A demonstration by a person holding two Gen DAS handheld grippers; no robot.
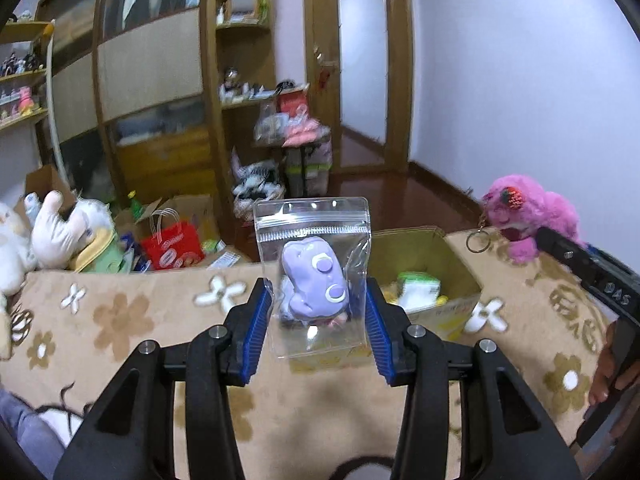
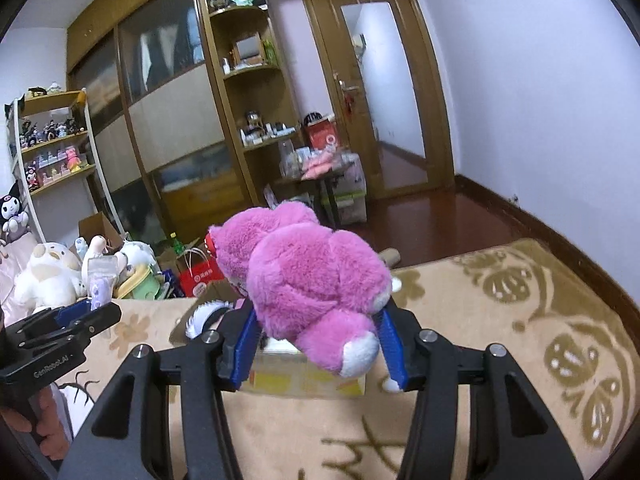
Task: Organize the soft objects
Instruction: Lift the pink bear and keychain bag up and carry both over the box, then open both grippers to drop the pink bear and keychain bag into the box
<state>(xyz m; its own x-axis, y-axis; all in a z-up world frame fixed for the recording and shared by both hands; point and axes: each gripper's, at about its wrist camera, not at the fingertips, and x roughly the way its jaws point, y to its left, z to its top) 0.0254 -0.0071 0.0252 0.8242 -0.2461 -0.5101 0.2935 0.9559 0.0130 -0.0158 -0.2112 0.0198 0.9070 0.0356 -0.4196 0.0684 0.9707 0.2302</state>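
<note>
A clear zip bag point(image 1: 312, 220) with a purple soft toy point(image 1: 314, 280) inside stands upright between the blue pads of my left gripper point(image 1: 317, 286), which is shut on it. My right gripper point(image 2: 320, 312) is shut on a pink plush bear point(image 2: 312, 272) with a white foot; the bear point(image 1: 532, 208) and its key ring also show at the right edge of the left wrist view. Both toys hang above an open cardboard box point(image 1: 424, 240) holding soft items, which sits on a beige flowered blanket point(image 1: 160, 320). In the right wrist view the left gripper point(image 2: 92, 312) appears at the left.
White plush toys point(image 1: 60, 232) and a red paper bag point(image 1: 172, 244) pile up beyond the blanket's far left edge. Wooden cabinets, shelves of figures point(image 2: 52, 152) and a cluttered side table point(image 2: 320, 168) stand behind. Dark wood floor point(image 2: 420, 220) leads to a door.
</note>
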